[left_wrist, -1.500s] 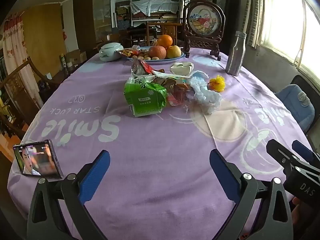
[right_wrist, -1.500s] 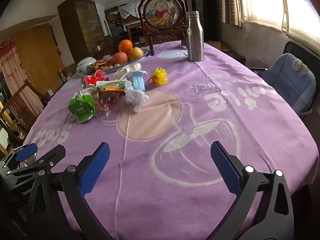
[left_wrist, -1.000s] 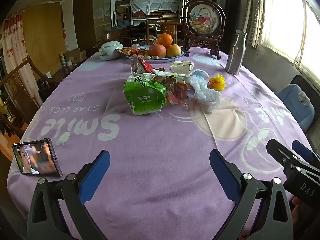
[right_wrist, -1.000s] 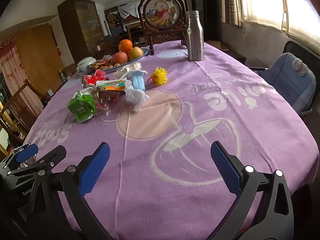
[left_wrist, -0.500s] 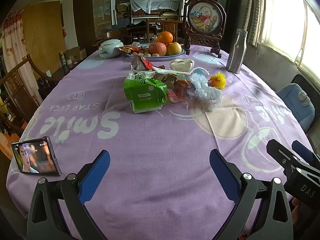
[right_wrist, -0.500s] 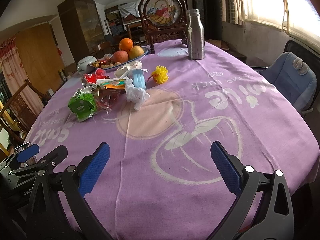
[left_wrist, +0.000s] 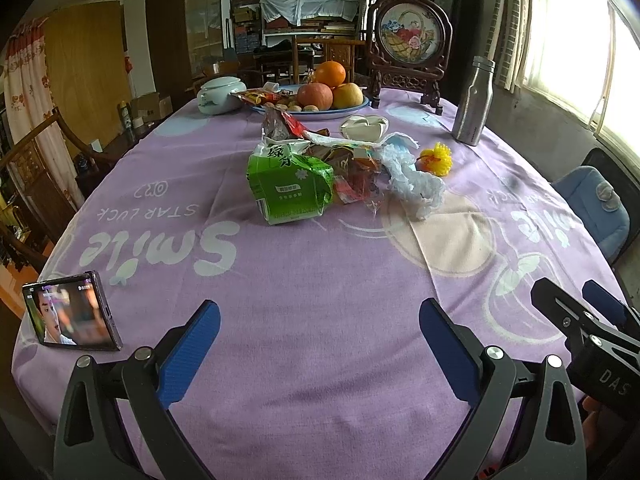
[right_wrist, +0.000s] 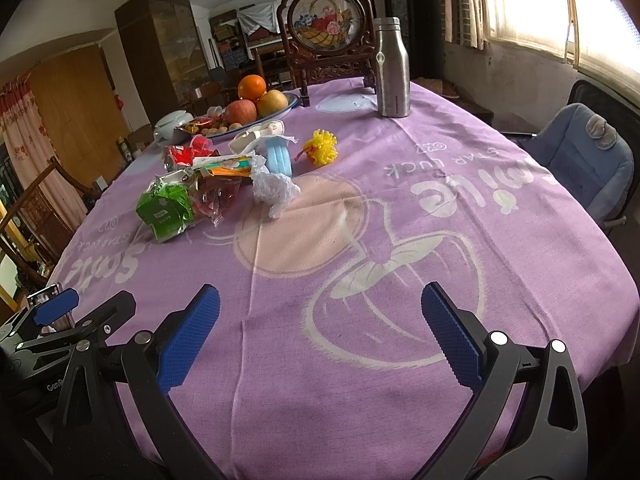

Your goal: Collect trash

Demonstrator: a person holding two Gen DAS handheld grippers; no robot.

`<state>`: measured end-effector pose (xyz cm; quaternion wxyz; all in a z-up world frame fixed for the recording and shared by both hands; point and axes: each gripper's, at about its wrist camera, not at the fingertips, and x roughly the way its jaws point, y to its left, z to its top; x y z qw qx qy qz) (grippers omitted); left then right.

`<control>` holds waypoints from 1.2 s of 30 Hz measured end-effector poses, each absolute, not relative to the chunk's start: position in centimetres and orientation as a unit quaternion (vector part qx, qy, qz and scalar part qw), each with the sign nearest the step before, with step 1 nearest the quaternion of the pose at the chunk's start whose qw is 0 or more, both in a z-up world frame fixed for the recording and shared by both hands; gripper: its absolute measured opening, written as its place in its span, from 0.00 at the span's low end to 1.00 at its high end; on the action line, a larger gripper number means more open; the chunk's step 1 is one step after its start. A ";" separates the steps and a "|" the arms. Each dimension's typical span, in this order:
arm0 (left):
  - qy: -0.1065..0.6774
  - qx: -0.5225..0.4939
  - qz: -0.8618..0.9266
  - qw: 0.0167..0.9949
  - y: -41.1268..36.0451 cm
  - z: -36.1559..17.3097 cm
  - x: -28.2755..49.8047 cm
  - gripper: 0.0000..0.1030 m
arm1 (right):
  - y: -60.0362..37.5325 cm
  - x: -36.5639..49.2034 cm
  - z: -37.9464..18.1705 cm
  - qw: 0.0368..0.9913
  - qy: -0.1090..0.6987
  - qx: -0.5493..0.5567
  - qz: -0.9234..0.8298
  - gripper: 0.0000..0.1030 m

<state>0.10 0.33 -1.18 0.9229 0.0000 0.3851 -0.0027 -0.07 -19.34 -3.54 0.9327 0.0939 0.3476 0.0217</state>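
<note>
A pile of trash lies mid-table on the purple cloth: a green packet [left_wrist: 290, 190] [right_wrist: 166, 210], red and clear wrappers [left_wrist: 356, 182] [right_wrist: 212, 198], a crumpled white plastic bag [left_wrist: 414, 184] [right_wrist: 274, 190], a blue face mask [right_wrist: 278, 154], a yellow pompom-like scrap [left_wrist: 438, 156] [right_wrist: 322, 152]. My left gripper [left_wrist: 320, 348] is open and empty near the table's front edge, well short of the pile. My right gripper [right_wrist: 320, 340] is open and empty, to the right of the left one.
A phone [left_wrist: 72, 312] playing video stands at the front left. A fruit plate [left_wrist: 324, 94], a white lidded pot [left_wrist: 218, 94], a framed embroidery stand [left_wrist: 408, 44] and a steel bottle [left_wrist: 472, 102] [right_wrist: 392, 68] stand at the back. A blue-cushioned chair [right_wrist: 580, 160] is at the right.
Both grippers have edged slightly forward toward the pile, which now looks a little nearer. Both stay open and empty.
</note>
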 end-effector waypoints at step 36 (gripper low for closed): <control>0.388 0.004 -0.004 0.922 -0.1 -1.3 0.1 0.95 | -19.6 0.1 -3.5 0.931 0.350 0.096 0.023 0.94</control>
